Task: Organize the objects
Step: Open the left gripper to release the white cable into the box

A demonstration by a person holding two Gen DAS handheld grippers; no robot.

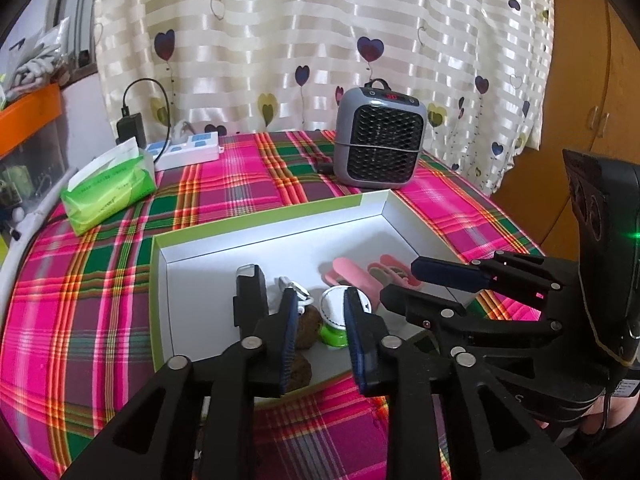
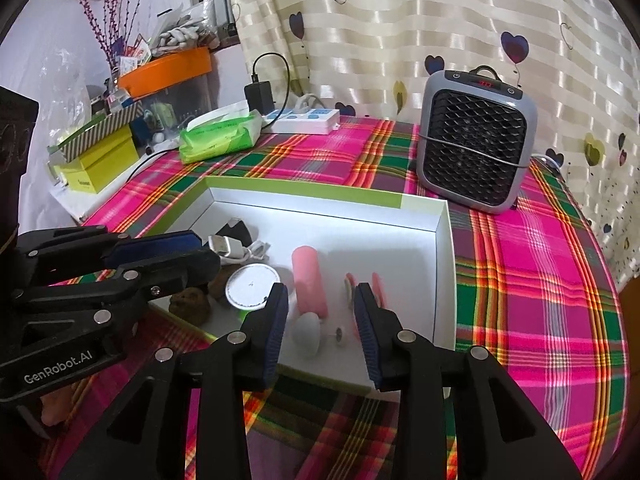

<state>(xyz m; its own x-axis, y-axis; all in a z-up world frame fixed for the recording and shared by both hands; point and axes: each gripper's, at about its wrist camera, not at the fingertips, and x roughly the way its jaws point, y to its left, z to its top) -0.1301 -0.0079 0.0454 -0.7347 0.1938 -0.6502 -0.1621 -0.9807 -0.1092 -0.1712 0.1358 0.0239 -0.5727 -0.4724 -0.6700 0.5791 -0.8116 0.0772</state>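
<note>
White card lines the shallow box with a lime-green outer rim that sits mid-frame on the table's pink, green and orange plaid cloth.

In the left wrist view the left gripper hangs over the box's near edge, its jaws parted and nothing pressed between its blue pads. Seen through the gap are a white round disc on a green base and a brown lumpy object, both lying on the box floor. A black upright piece and a white cable plug lie just left of them, and pink items lie further back towards the box's right side.

In the right wrist view the right gripper is likewise released, jaws apart and holding nothing. Between its fingers, on the box floor, lie a pink cylinder, a small white egg-shaped object just below it, and a tiny pin-like piece. A pink-edged item lies beside the right finger; whether they touch cannot be told. The white disc appears left of centre.

Each gripper enters the other's view from the side, hovering over the box edge.

Behind the box stand a grey fan heater at upper right, a white power strip with a black adapter plugged in, and a green tissue pack towards upper left. A striped curtain with heart prints fills the background.
</note>
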